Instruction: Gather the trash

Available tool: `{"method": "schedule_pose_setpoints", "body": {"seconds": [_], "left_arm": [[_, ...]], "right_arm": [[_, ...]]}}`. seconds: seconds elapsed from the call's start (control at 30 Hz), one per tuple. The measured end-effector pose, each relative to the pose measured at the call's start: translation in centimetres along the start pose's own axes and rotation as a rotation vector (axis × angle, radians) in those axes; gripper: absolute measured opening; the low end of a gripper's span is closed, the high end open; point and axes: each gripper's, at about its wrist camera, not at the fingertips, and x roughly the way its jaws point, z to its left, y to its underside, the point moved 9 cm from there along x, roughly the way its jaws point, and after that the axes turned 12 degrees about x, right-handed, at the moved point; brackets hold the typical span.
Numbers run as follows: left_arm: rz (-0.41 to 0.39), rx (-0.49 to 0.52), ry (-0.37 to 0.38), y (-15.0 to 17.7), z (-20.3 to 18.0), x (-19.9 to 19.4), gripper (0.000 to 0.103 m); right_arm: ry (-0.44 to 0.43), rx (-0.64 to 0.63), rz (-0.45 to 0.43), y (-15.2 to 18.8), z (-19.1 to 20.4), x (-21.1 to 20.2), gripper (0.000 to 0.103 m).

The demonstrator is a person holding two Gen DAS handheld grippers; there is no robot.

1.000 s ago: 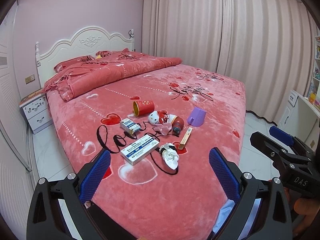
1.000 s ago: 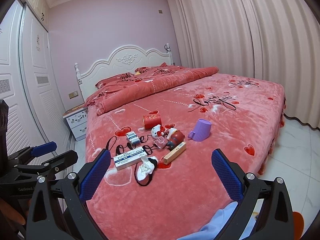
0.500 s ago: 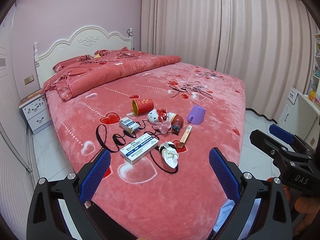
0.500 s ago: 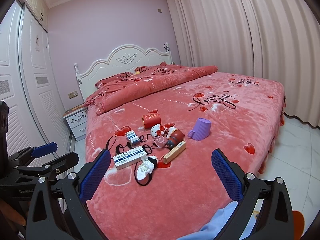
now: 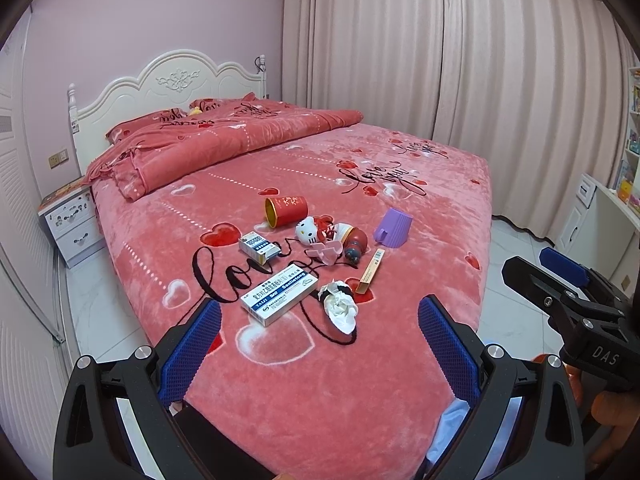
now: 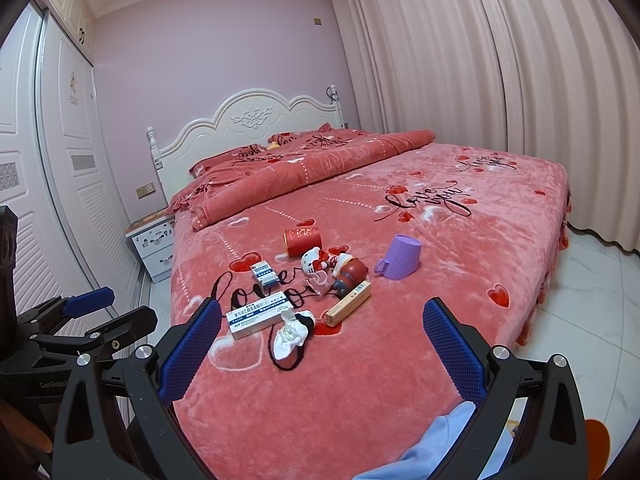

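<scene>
Pink plush bedspread (image 5: 380, 380) with heart prints covers the bed and carries one cluster of items near its foot end. Count: two white-and-blue medicine boxes, one large (image 5: 279, 294) and one small (image 5: 259, 247); one slim tan carton (image 5: 370, 271); one crumpled white tissue (image 5: 340, 309) lying just beside the large box, toward the near edge; one red cylindrical tin (image 5: 286, 211) on its side; one purple cup (image 5: 393, 227) upside down; one white cat plush (image 5: 307, 231); one red-brown figure (image 5: 355, 243) touching the plush cluster. The cluster sits well apart from the folded duvet (image 5: 224, 140) at the headboard. Bare bedspread lies between the tissue and the near edge. Tiled floor (image 6: 592, 312) runs open along the foot side; one nightstand (image 6: 154, 246) stands at the head corner. Left gripper (image 5: 320, 344) hovers off the near edge, fingers wide apart, nothing between them. Right gripper (image 6: 322, 346) likewise spread wide and empty
</scene>
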Motion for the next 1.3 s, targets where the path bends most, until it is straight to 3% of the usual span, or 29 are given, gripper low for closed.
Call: {"method": "schedule_pose_setpoints", "body": {"seconds": [0.6,1.13,1.3], "left_arm": [[0.018,0.012,0.003,1.6,0.0,-0.4,0.097],[0.087,0.076,0.006,1.3,-0.4,0.3,0.097],[0.136,0.088,0.048,1.6,-0.5,1.1,0.097]], "right_arm": [[-0.001,0.008,0.007,0.3,-0.1,-0.1,0.099],[-0.022,0.017,0.057,0.6,-0.9,0.4,0.099],[-0.042,-0.019,0.088,0.8,-1.0,1.1,0.099]]}}
